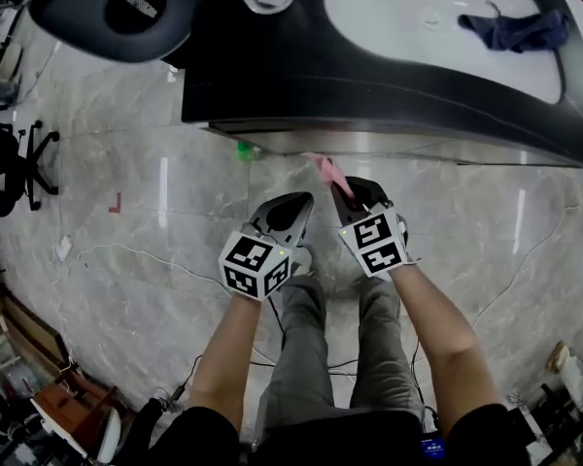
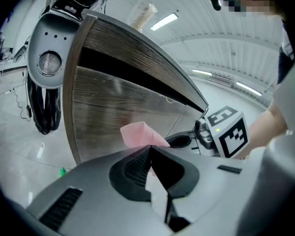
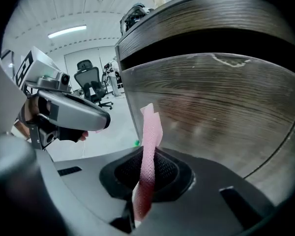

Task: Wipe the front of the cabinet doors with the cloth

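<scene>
The right gripper [image 3: 146, 154] pinches the pink cloth [image 3: 150, 127], whose strip stands upright out of the jaws; the wood-grain cabinet door [image 3: 221, 117] lies straight ahead, close; the left gripper [image 2: 150, 151], jaws pressed together on nothing, sits just beside, slightly farther back.

Grey marble floor [image 1: 126, 299] under you, white-topped table [image 1: 398, 8] ahead.
On the floor you have a small green object [image 1: 246, 150] just beside the table's base, a red L-shaped mark [image 1: 115, 203] and a black office chair [image 1: 24, 163] at your left; a dark blue rag [image 1: 517, 29] lies crumpled on the table.
</scene>
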Available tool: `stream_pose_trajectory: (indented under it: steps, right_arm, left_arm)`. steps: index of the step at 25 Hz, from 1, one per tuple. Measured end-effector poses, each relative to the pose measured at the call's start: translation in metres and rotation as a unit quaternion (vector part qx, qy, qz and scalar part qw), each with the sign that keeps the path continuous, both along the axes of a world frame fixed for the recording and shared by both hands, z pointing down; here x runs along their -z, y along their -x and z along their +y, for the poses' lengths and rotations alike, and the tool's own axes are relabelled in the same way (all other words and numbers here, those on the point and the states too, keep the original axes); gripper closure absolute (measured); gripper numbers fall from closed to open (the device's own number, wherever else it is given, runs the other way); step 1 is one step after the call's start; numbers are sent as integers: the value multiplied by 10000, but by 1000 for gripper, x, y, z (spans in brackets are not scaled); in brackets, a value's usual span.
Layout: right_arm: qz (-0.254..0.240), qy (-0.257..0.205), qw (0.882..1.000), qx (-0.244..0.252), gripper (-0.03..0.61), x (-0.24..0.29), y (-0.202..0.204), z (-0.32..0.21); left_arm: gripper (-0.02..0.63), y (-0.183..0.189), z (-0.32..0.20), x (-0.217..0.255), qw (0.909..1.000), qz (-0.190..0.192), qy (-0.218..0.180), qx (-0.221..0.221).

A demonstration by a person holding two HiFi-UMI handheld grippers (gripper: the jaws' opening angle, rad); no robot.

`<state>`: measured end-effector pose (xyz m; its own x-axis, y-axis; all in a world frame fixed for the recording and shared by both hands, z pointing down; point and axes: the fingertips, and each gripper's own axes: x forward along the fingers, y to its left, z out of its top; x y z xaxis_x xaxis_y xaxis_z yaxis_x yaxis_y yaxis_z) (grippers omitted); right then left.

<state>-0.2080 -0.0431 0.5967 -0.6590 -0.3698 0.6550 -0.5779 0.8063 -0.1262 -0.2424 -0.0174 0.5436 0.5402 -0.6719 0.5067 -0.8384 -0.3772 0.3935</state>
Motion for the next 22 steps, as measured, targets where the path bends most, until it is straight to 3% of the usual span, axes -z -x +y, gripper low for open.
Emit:
stream_pose_trajectory:
  steps: [14,22]
  right_arm:
    - [241,95,9977,621,535,-44,97,5]
    - [469,152,9976,485,535,-70,90,-6]
  left_arm:
    - [606,82,9,-30,9985,-294,43,469]
    - [606,88,4,-42,9973,-362,40,645]
